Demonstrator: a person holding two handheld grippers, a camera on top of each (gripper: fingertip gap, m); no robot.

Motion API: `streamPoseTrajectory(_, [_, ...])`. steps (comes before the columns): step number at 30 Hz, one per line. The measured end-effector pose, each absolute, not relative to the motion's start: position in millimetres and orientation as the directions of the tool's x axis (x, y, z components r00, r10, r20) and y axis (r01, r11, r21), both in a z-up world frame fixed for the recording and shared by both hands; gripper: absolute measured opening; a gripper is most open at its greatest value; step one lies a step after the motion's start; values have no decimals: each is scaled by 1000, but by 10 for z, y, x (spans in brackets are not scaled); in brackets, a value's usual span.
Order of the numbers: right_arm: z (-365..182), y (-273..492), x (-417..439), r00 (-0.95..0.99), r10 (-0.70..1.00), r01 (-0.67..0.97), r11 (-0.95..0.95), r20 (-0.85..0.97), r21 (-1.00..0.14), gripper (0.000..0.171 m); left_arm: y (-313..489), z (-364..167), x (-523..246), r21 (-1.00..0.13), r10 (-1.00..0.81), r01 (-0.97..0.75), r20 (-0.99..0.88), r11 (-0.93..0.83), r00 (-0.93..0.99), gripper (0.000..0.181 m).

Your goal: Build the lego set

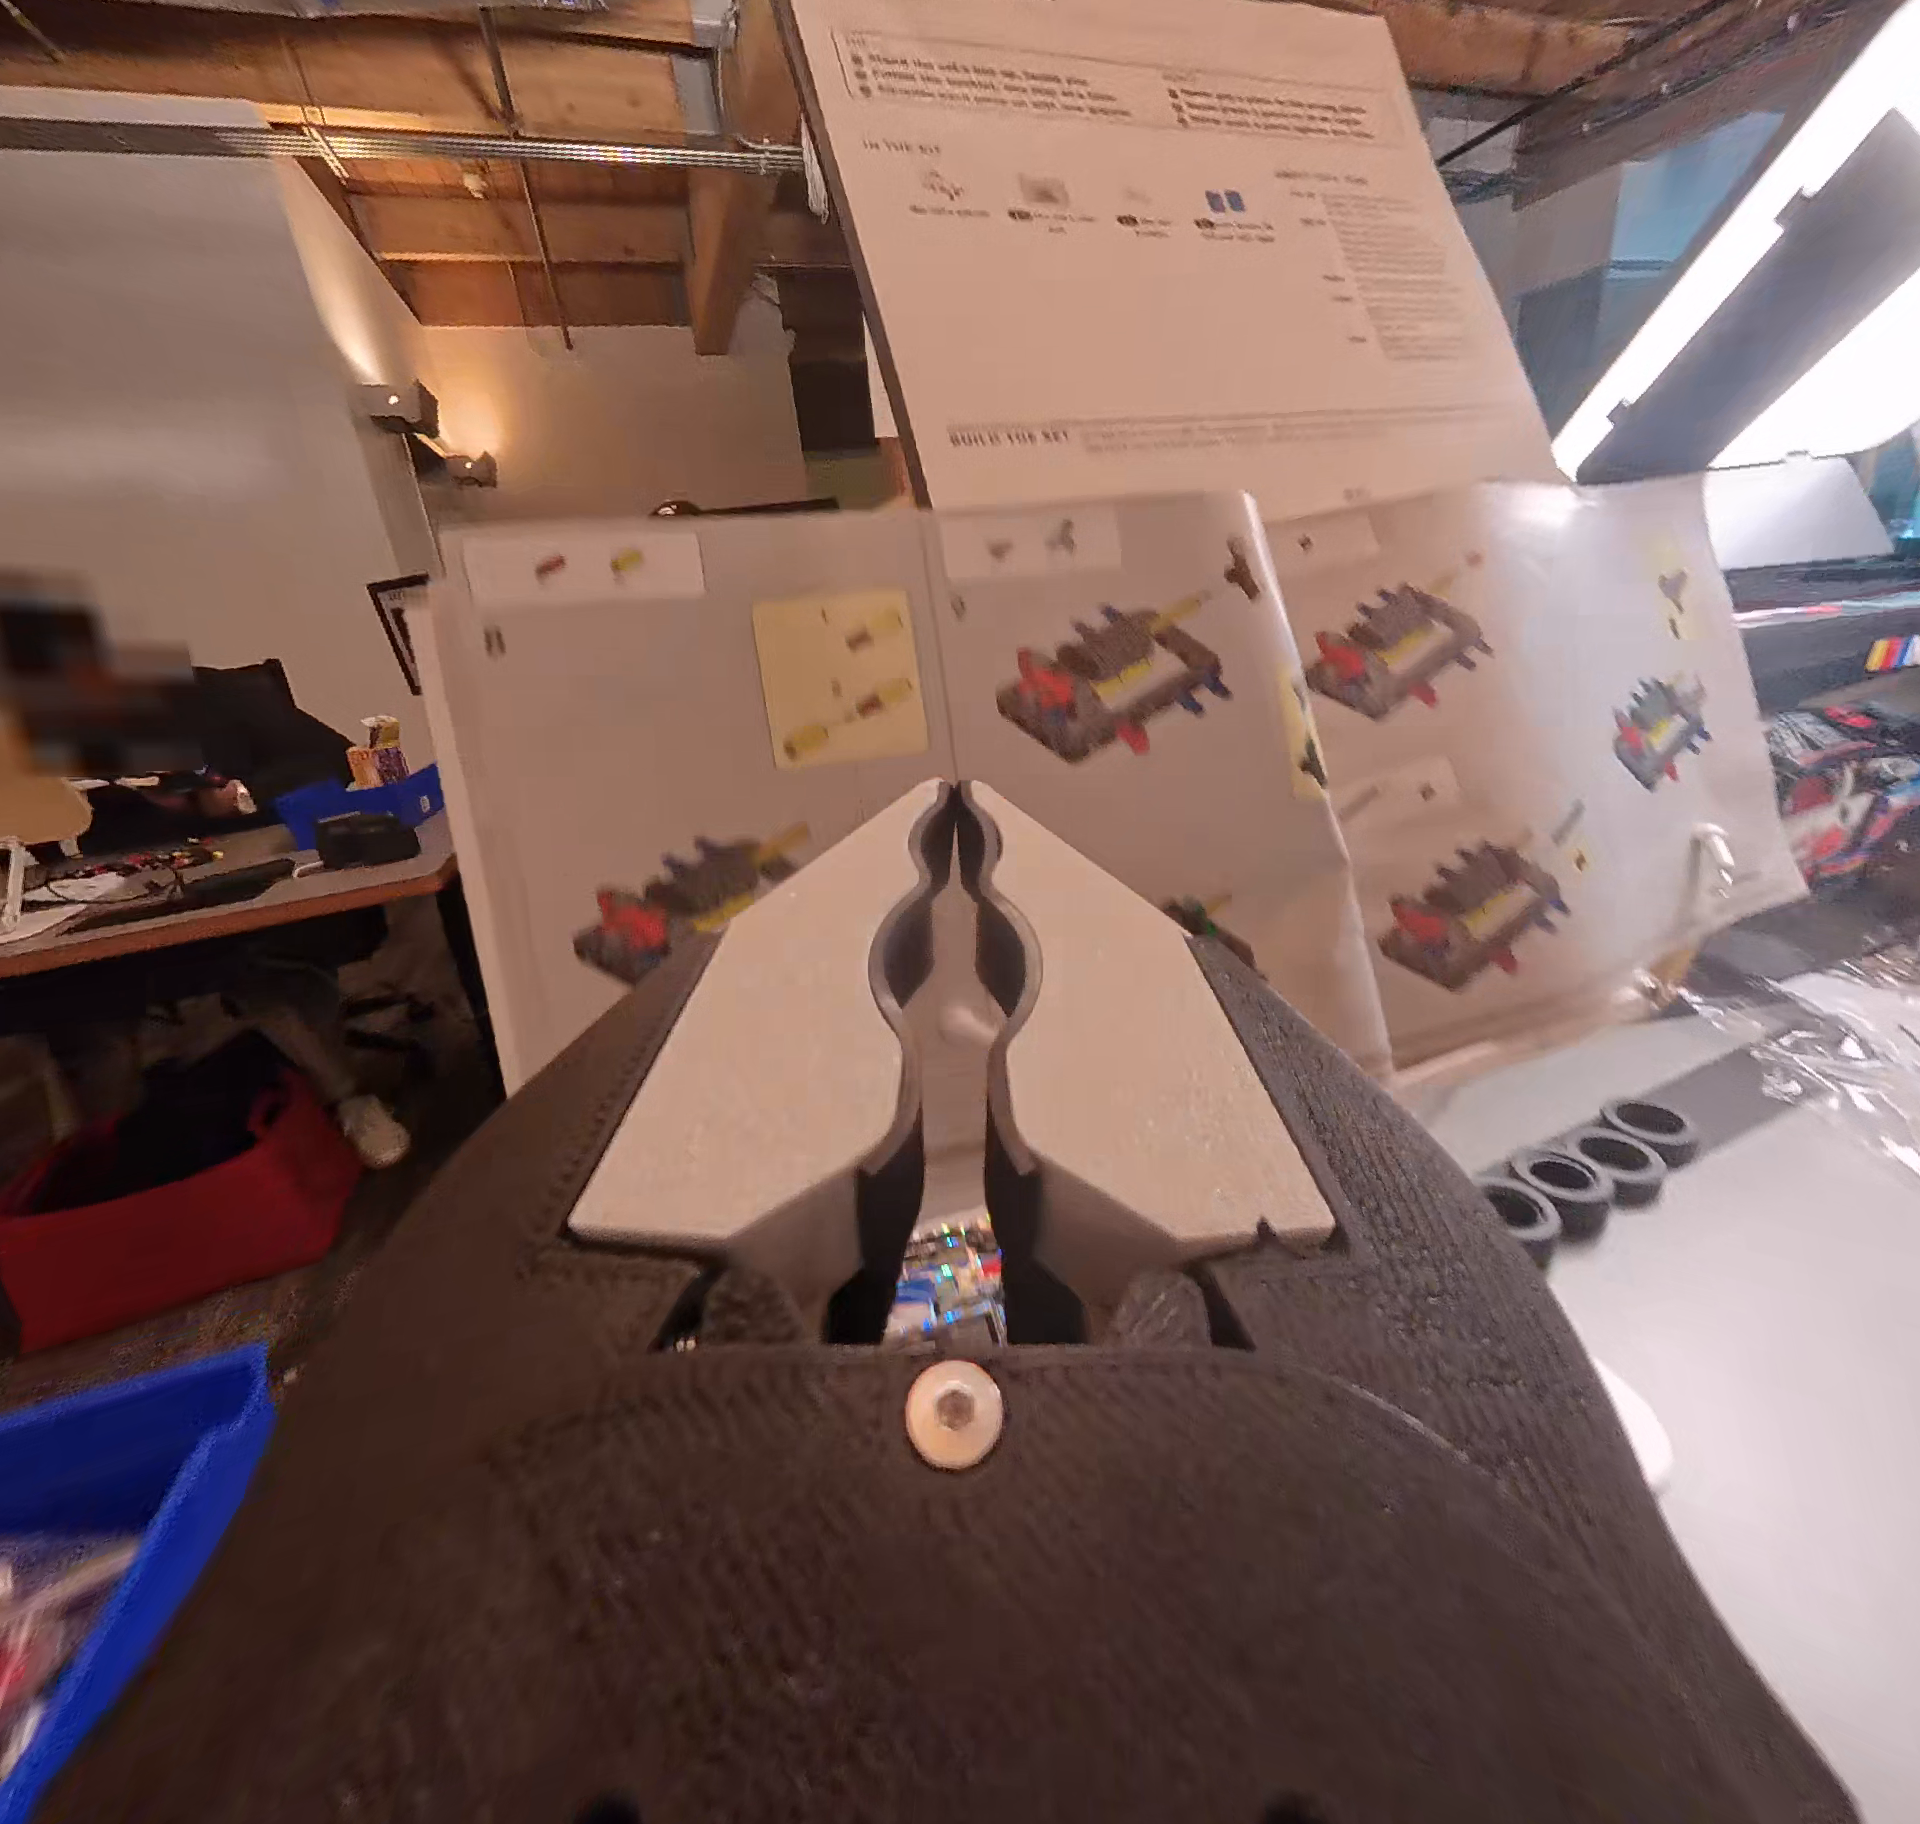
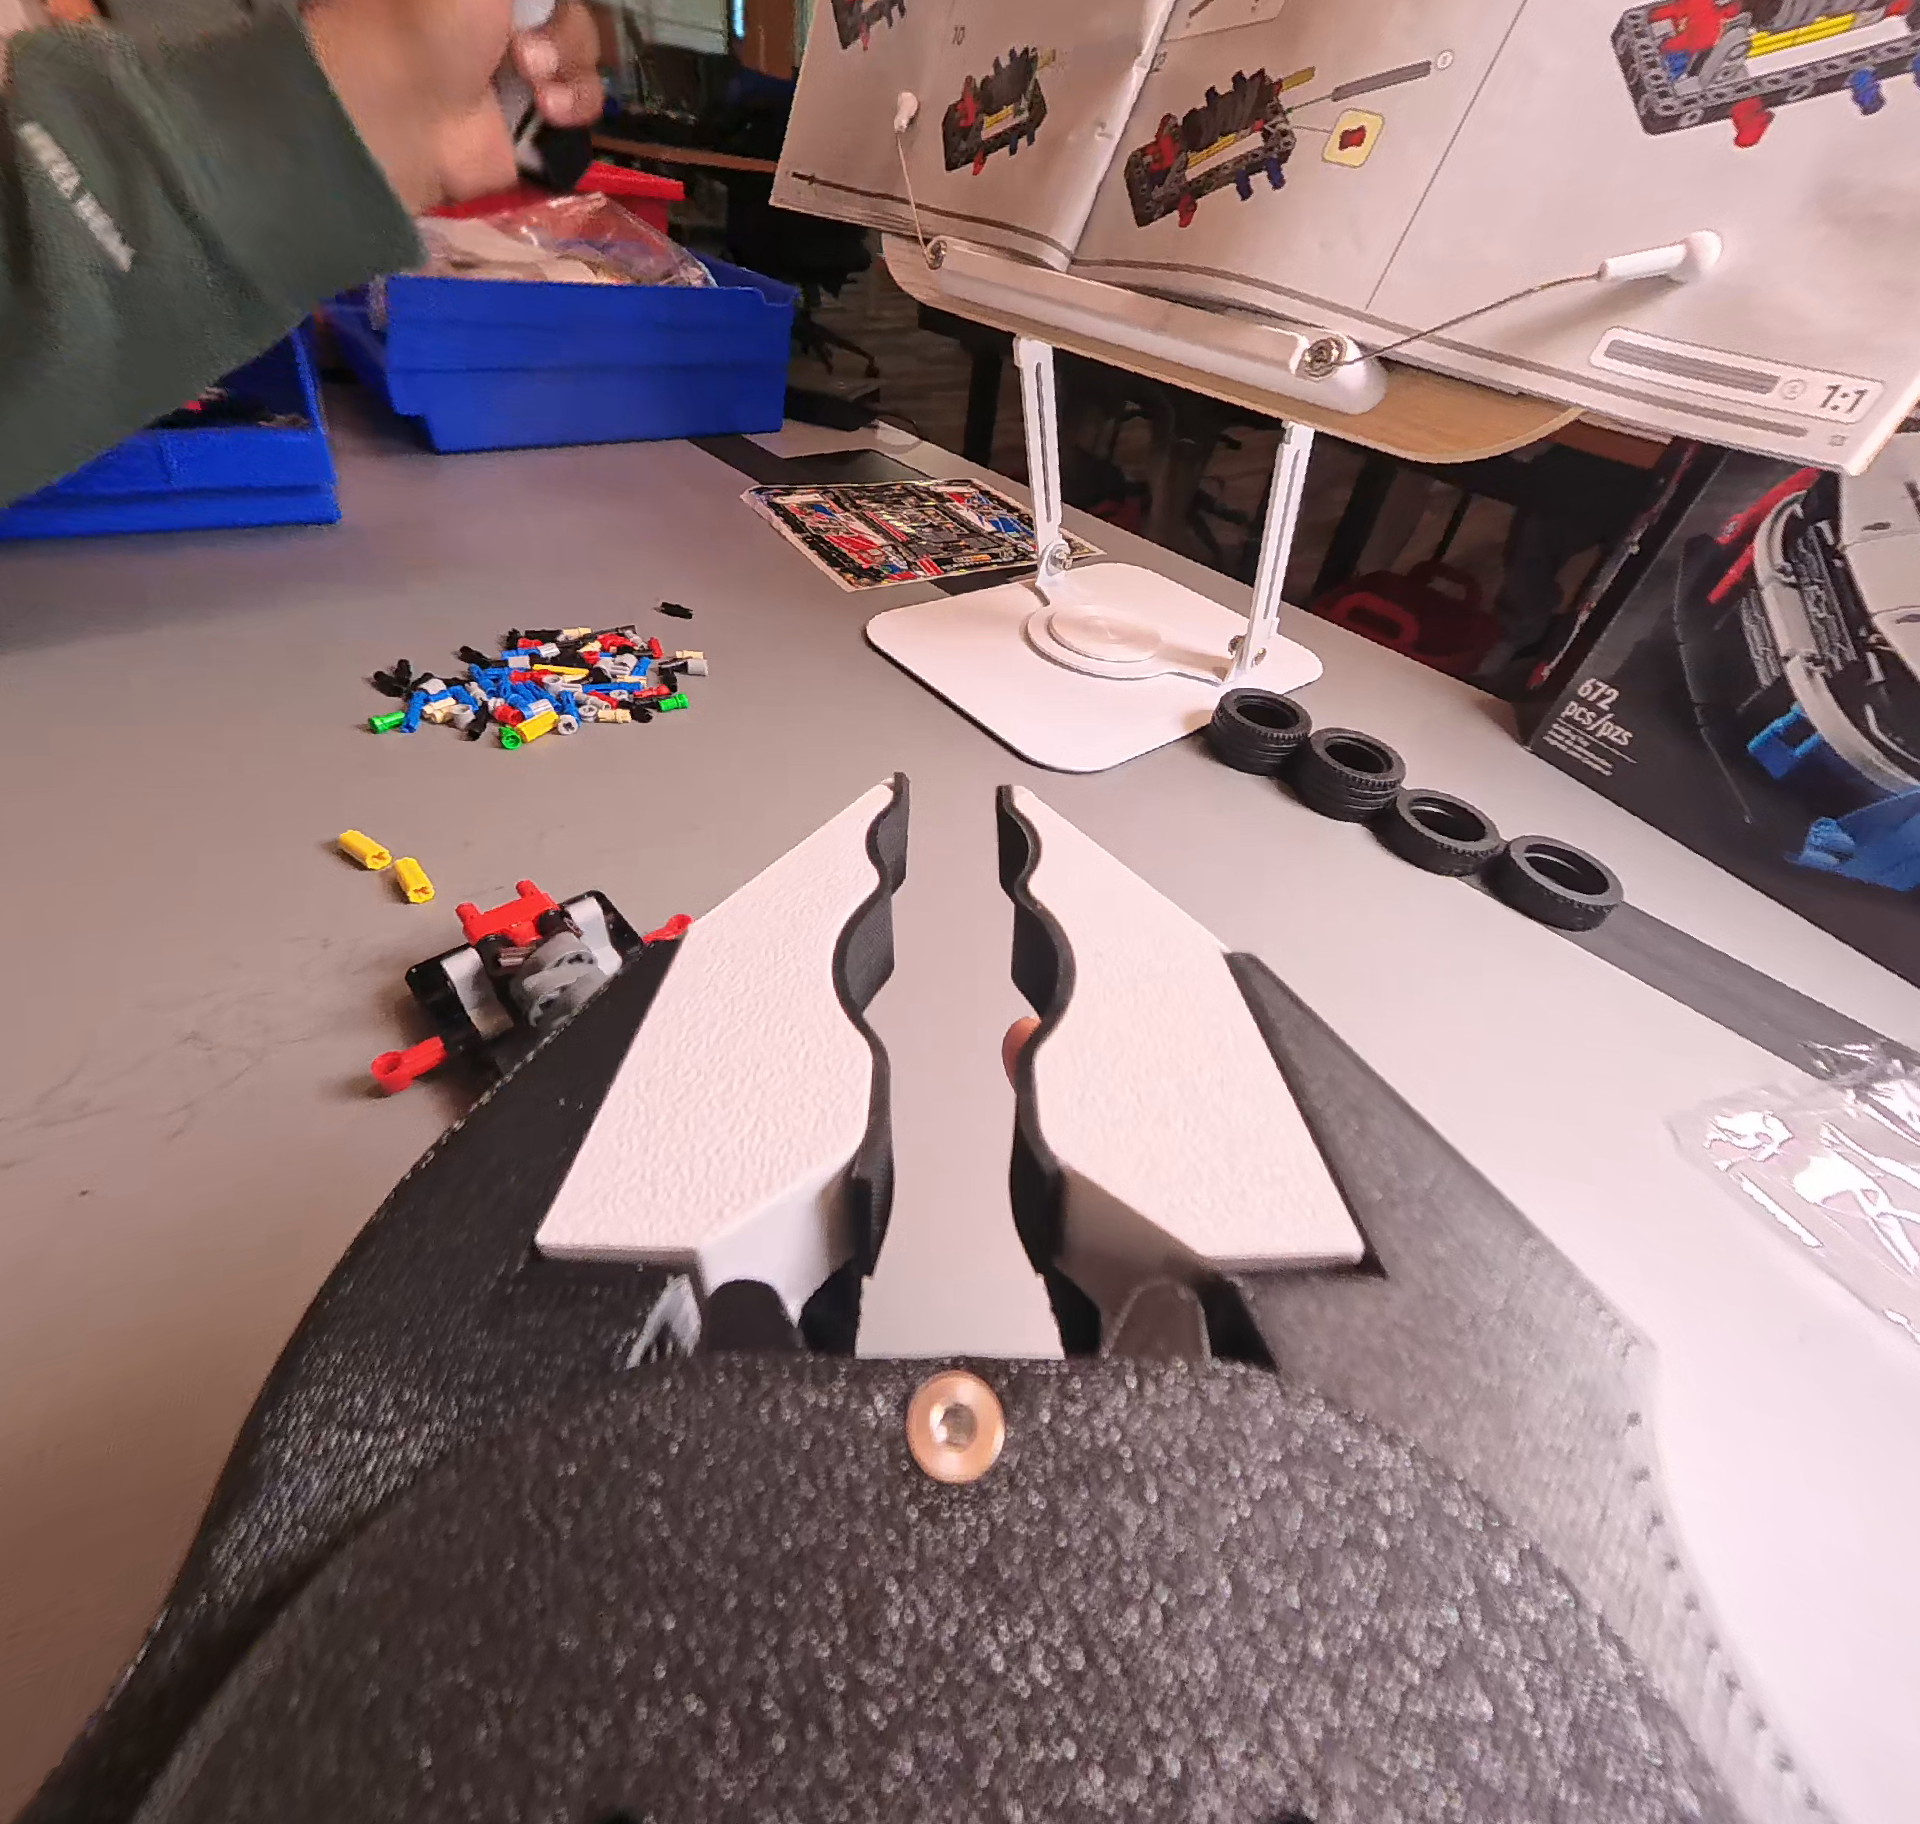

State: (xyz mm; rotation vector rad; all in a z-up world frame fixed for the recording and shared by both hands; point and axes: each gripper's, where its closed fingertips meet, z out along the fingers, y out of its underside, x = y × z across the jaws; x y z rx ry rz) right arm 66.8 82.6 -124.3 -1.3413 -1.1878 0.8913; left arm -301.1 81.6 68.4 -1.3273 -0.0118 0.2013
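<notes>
The half-built chassis (image 2: 530,964), left of centre on the tabletop (image 2: 1039,995), looks light, rigid, knobbly; take it by the frame's long sides. Right tool (image 2: 951,798) released, empty; left tool (image 2: 582,60) clenched, seemingly empty.

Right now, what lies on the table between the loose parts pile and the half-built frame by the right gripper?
In the right wrist view, two yellow connectors lie on the grey table between the loose parts pile and the half-built frame; otherwise bare.
</notes>
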Motion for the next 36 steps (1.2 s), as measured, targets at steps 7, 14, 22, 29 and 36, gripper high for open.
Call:
streamPoseTrajectory(7, [-1367,899,688,224,970,184,52,94,-982,15,1311,948,-3308,-976,153,-127,-100,177,983,0])
streamPoseTrajectory(14, [-1427,894,671,216,972,200,47,91,-979,15,1401,913,-3363,-978,156,-128,-103,162,982,0])
streamPoseTrajectory(22, [-1423,882,665,213,972,200,51,94,-978,15,1122,542,-3110,-990,90,-87,-77,113,993,0])
streamPoseTrajectory(29, [-1407,829,641,199,974,205,70,111,-976,15,609,-406,-2242,-986,-287,-62,-16,-152,958,4])
streamPoseTrajectory(36, [-1370,735,610,173,976,206,96,133,-974,15,-251,-1420,-1359,-867,-587,-256,50,-427,808,14])
